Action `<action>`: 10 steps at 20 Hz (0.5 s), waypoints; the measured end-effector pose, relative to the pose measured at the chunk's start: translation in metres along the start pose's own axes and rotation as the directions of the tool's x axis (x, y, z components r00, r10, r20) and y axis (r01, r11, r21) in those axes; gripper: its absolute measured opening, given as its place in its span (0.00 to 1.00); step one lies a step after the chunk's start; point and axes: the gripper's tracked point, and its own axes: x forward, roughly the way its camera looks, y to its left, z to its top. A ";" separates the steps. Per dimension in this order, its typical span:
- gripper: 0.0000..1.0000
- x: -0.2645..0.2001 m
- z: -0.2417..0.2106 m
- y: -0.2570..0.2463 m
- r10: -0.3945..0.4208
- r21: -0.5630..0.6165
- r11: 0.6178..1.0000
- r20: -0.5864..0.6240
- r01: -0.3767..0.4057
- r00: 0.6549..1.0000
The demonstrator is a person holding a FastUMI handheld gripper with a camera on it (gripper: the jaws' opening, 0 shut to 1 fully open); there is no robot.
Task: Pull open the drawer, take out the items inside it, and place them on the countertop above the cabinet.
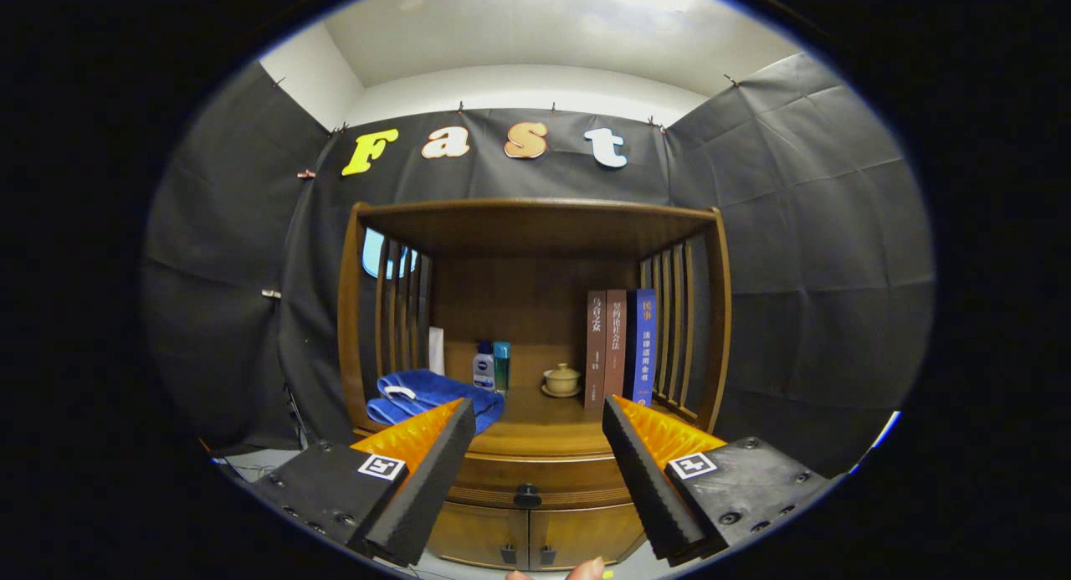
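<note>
Your fingers point(456, 446) stand wide apart, holding nothing; the drawer point(535, 473) with its dark knob point(527, 496) is closed between them at 6 o'clock, the countertop point(535, 436) just above.

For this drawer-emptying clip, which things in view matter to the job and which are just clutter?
Job: drawer with its dark knob, shut; countertop; gripper, fingers open, short of the cabinet.

Clutter: blue towel, two bottles, lidded cup, three books.
</note>
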 end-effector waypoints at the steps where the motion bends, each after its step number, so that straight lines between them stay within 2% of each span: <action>1: 0.98 0.010 -0.018 0.000 -0.001 0.002 1.000 -0.021 0.001 1.000; 6: 0.99 0.045 -0.101 0.002 -0.015 0.017 1.000 -0.096 0.016 0.995; 10: 0.99 0.069 -0.159 0.014 0.014 0.040 0.999 -0.153 -0.008 0.988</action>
